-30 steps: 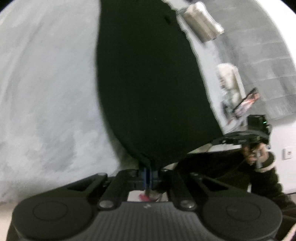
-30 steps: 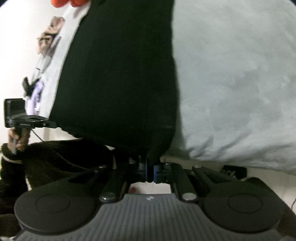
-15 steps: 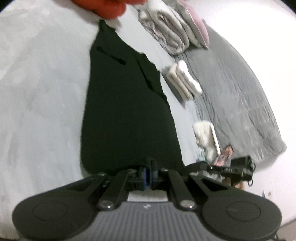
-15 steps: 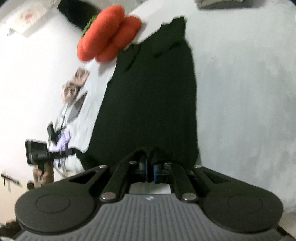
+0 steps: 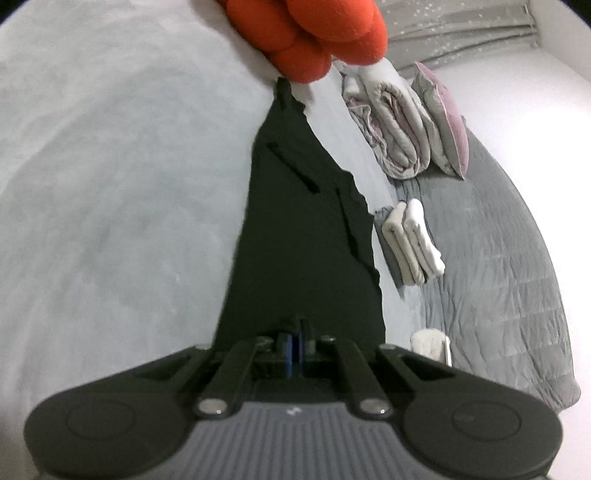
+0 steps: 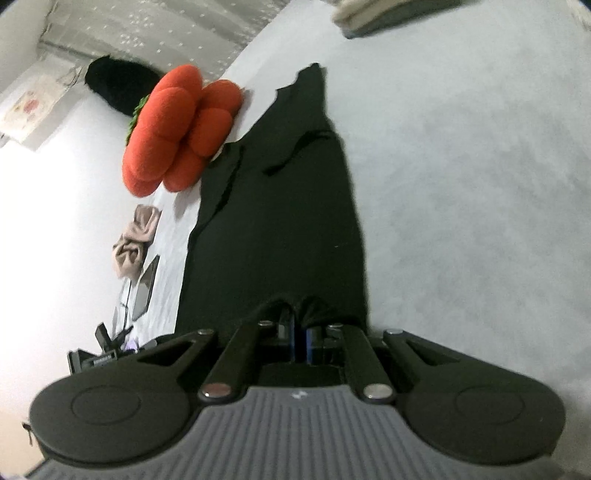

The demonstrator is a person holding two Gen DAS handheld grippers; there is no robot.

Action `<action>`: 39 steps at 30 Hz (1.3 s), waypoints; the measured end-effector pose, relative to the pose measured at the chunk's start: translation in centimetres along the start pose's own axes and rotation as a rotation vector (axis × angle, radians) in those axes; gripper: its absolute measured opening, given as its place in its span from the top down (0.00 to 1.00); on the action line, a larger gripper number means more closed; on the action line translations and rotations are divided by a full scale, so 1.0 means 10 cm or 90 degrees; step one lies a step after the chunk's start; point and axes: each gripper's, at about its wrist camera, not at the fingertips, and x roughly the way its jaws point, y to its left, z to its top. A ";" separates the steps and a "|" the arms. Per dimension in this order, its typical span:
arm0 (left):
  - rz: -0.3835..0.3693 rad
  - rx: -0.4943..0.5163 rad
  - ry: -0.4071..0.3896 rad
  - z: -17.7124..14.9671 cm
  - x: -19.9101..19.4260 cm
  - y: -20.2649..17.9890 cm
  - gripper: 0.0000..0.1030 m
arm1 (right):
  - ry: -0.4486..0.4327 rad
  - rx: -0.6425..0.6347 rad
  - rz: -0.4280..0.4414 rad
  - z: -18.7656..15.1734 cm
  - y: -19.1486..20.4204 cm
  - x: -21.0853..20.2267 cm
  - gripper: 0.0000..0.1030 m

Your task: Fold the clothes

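Observation:
A long black garment (image 5: pixel 299 236) lies stretched out on the pale grey bed surface (image 5: pixel 110 206), running away from me toward an orange cushion. My left gripper (image 5: pixel 300 325) is shut on its near edge, fabric pinched between the pads. In the right wrist view the same black garment (image 6: pixel 280 221) stretches ahead, and my right gripper (image 6: pixel 300 321) is shut on a bunched bit of its near edge. Pocket slits show on the cloth farther up.
An orange flower-shaped cushion (image 5: pixel 314 33) sits at the garment's far end, also the orange cushion (image 6: pixel 177 129). Folded white towels (image 5: pixel 410 243), rolled bedding (image 5: pixel 395 125), a grey quilt (image 5: pixel 498 266). A beige cloth (image 6: pixel 135 240) and a tablet (image 6: pixel 146 284) lie at left.
Both grippers swung forward with the garment's edge; the cloth, hanging close before the cameras, now lies stretched out along the bed. The other hand and gripper have left each view.

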 end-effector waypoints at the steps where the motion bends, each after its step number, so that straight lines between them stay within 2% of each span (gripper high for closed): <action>1: -0.003 -0.004 -0.006 0.01 0.00 0.02 0.97 | 0.000 0.009 0.001 0.01 -0.03 0.02 0.92; 5: 0.003 -0.035 -0.024 0.05 0.06 0.15 0.97 | -0.013 0.039 0.009 0.06 -0.13 0.05 0.92; 8: 0.015 -0.042 -0.029 0.06 0.09 0.21 0.96 | -0.029 0.066 0.012 0.08 -0.23 0.08 0.85; 10: 0.024 -0.037 -0.039 0.06 0.08 0.22 0.91 | -0.044 0.072 0.012 0.09 -0.25 0.08 0.84; 11: 0.021 -0.030 -0.053 0.06 0.05 0.21 0.80 | -0.052 0.073 0.015 0.09 -0.26 0.06 0.82; 12: 0.020 -0.020 -0.067 0.05 0.02 0.18 0.67 | -0.063 0.074 0.021 0.09 -0.27 0.03 0.78; 13: 0.030 0.000 -0.083 0.04 -0.01 0.12 0.62 | -0.076 0.068 0.022 0.09 -0.26 0.00 0.72; 14: 0.039 0.020 -0.099 0.02 -0.04 0.06 0.58 | -0.092 0.053 0.016 0.08 -0.23 -0.03 0.62; 18: 0.066 0.159 -0.126 -0.07 -0.07 -0.27 0.58 | -0.135 -0.051 -0.027 0.02 -0.01 -0.12 0.61; 22: 0.061 0.303 -0.078 -0.27 0.12 -0.59 0.58 | -0.139 -0.201 -0.072 -0.17 0.33 -0.01 0.61; 26: 0.071 0.417 -0.008 -0.50 0.40 -0.80 0.59 | -0.082 -0.343 -0.094 -0.43 0.61 0.29 0.61; 30: 0.077 0.477 0.056 -0.65 0.70 -0.87 0.59 | -0.040 -0.447 -0.110 -0.63 0.78 0.58 0.61; 32: 0.090 0.504 0.072 -0.71 0.80 -0.87 0.59 | -0.029 -0.479 -0.117 -0.69 0.82 0.68 0.61; 35: 0.103 0.534 0.073 -0.74 0.89 -0.90 0.59 | -0.026 -0.505 -0.130 -0.75 0.83 0.80 0.61; 39: 0.107 0.531 0.062 -0.71 0.96 -0.93 0.59 | -0.040 -0.511 -0.136 -0.73 0.86 0.89 0.61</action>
